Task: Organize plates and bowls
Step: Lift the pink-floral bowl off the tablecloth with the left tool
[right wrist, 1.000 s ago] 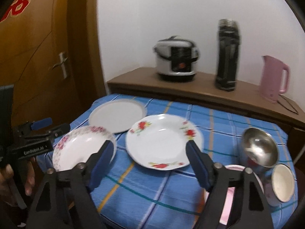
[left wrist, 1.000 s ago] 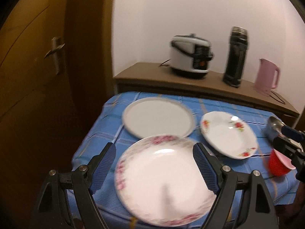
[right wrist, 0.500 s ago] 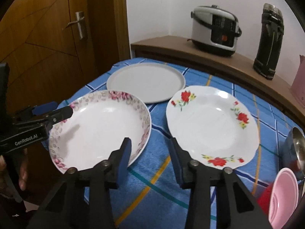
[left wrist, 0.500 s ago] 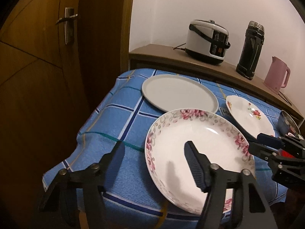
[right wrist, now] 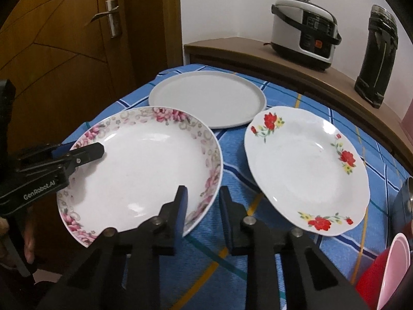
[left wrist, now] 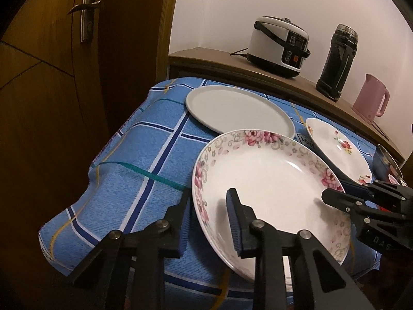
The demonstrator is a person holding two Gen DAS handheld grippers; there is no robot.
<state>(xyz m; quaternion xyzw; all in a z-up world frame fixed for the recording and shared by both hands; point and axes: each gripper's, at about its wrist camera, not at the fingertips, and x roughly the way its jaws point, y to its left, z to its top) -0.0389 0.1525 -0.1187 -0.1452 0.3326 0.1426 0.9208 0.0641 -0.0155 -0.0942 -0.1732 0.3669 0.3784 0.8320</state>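
A pink-flowered plate sits at the near left of the blue checked table. My left gripper straddles its left rim, one finger inside, one outside, nearly closed on it. My right gripper straddles its right rim the same way. A plain grey plate lies behind it. A red-flowered plate lies to the right.
A steel bowl and a red and pink cup sit at the table's right edge. A rice cooker, a black flask and a pink kettle stand on the shelf behind. A wooden door is left.
Both grippers moved in onto the pink-flowered plate and narrowed: the left onto its left rim, the right onto its right rim.
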